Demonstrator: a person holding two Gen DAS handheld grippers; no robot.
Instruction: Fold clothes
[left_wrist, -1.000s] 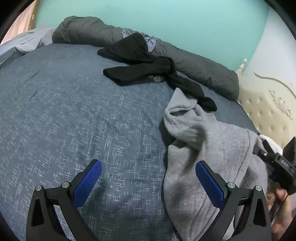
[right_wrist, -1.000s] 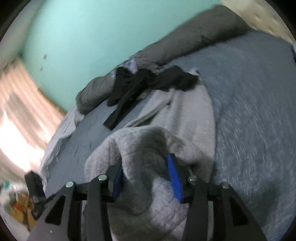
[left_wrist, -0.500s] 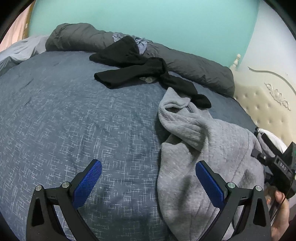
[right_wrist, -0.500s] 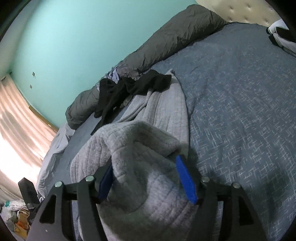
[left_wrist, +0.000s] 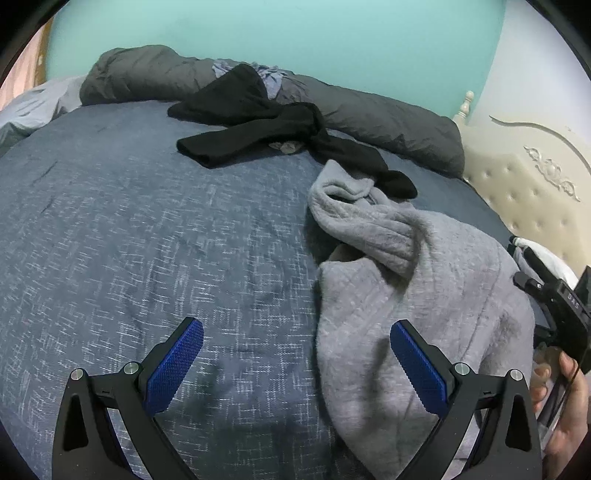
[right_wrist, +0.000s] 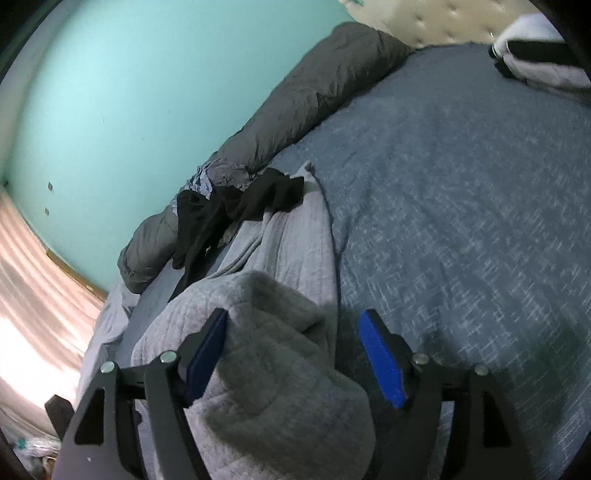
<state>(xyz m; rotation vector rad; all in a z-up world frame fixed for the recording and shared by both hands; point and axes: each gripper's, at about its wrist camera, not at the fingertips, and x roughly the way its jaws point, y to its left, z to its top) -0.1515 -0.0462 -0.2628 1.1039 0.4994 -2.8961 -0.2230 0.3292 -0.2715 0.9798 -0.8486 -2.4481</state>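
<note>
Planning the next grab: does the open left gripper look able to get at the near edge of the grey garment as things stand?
Probably yes. The left gripper is open, the grey garment lies right by its right finger, and only bare blue bedspread lies between.

Grey quilted sweatshirt (left_wrist: 424, 295), black garment (left_wrist: 258, 122), slate-blue bedspread (left_wrist: 129, 240) flecked white, dark grey duvet (left_wrist: 388, 118), turquoise wall (left_wrist: 295, 33).

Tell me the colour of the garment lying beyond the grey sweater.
Black garment; clearest in the left wrist view, stretched across the blue bedspread.
</note>
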